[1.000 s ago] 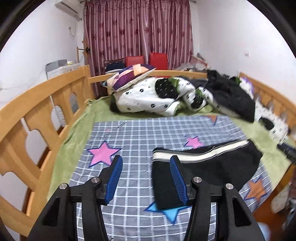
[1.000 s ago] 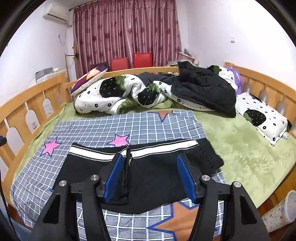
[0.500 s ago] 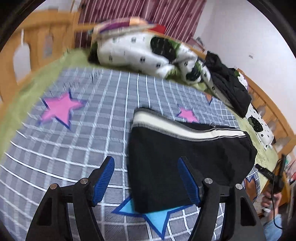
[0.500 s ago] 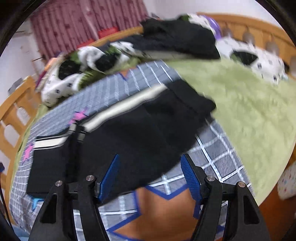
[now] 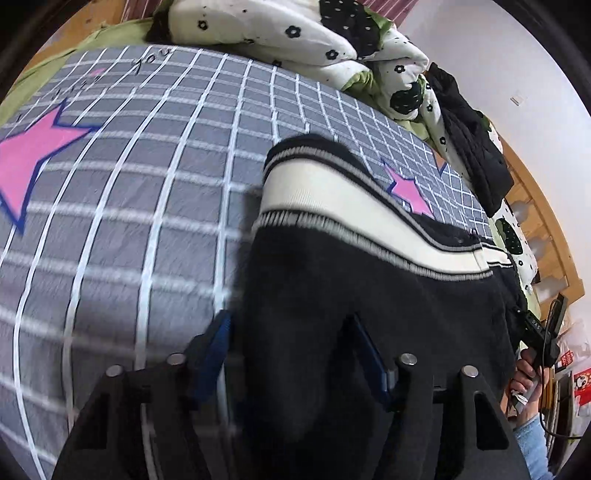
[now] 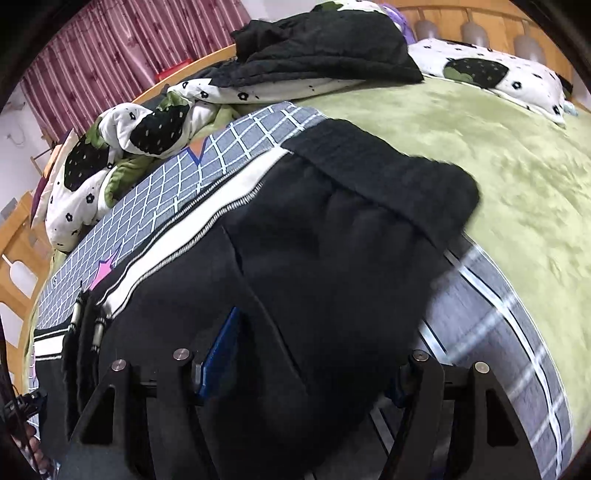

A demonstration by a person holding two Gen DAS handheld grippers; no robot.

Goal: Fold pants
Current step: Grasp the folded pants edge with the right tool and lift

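Bed, checked sheet [image 5: 155, 192]: bare and flat left of the pants [image 5: 369, 314], open out to the green blanket [image 5: 22, 88] at the left edge. Head end: blocked by a heaped quilt [image 5: 266, 26] with black clothes [image 6: 325, 48] piled on it. Right side: green blanket [image 6: 480, 155] lies bare from the pants to a pillow [image 6: 498, 74] at the wooden rail [image 6: 476, 29] (far corner taken). Foot edge: sheet strip right of the pants free.

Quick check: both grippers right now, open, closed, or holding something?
Left gripper: open, jaws just closing astride the black pants.
Right gripper: open astride the pants, nothing gripped.
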